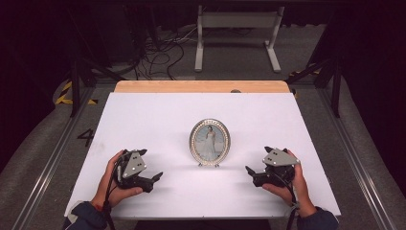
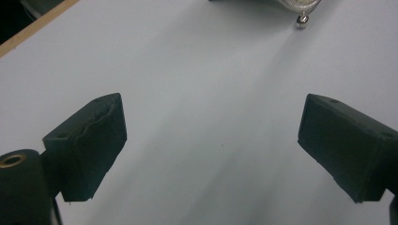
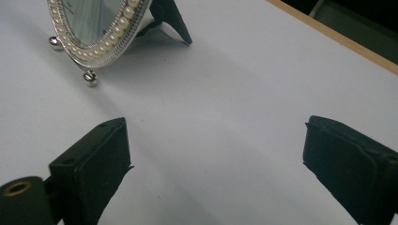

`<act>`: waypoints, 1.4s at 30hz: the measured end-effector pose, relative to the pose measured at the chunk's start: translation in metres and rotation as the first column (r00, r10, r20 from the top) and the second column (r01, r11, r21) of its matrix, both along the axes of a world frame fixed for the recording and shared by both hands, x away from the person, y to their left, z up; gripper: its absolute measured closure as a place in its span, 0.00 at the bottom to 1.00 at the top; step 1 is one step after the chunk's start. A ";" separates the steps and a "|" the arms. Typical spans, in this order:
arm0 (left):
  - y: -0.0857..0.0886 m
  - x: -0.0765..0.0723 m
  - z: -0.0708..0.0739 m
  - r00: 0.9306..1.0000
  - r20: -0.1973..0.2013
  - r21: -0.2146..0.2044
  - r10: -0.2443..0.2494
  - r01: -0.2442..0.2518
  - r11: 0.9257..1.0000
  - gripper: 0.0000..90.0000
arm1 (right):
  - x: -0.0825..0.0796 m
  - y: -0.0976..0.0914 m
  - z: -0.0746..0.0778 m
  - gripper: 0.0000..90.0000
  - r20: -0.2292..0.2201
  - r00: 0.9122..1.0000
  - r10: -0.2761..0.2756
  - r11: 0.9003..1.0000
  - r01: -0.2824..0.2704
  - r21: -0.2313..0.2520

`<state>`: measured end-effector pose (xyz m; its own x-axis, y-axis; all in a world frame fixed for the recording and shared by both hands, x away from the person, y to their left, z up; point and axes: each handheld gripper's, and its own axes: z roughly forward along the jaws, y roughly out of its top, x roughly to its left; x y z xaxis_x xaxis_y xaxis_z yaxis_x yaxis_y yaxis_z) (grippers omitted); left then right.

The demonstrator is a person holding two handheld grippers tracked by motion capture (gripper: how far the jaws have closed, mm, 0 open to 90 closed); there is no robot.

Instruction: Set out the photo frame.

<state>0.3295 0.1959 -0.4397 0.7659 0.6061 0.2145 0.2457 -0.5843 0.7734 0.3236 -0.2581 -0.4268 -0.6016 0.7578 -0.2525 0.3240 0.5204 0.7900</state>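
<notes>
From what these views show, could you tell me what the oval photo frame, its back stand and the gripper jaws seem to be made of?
Oval photo frame: likely polished silver-tone metal, given its shiny rim and ball feet, with a ring of pearl-like beads, probably plastic.
Back stand: matte black, perhaps card or fabric-covered board.
Right gripper and left gripper: matte black jaw pads with soft, slightly ragged edges, suggesting rubber or foam.

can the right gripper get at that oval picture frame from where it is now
Probably yes. The right gripper is open and points toward the oval picture frame, which stands upright, with bare white table between them and nothing in the way.
</notes>
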 end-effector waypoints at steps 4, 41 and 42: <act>0.011 -0.003 -0.005 1.000 -0.012 0.002 0.023 -0.023 1.000 0.10 | -0.004 -0.012 -0.005 0.09 -0.010 1.000 -0.023 1.000 0.023 0.007; 0.046 -0.017 -0.015 0.996 -0.032 0.003 0.086 -0.086 0.996 0.10 | -0.018 -0.033 -0.017 0.08 -0.011 0.998 -0.060 0.998 0.060 0.004; 0.046 -0.017 -0.015 0.996 -0.033 0.010 0.084 -0.084 0.996 0.10 | -0.018 -0.033 -0.017 0.08 -0.014 0.998 -0.057 0.998 0.057 0.004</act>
<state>0.3124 0.2422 -0.4548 0.7191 0.6669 0.1952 0.3199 -0.5671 0.7590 0.3056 -0.2909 -0.4441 -0.5608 0.7920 -0.2412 0.3639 0.4975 0.7874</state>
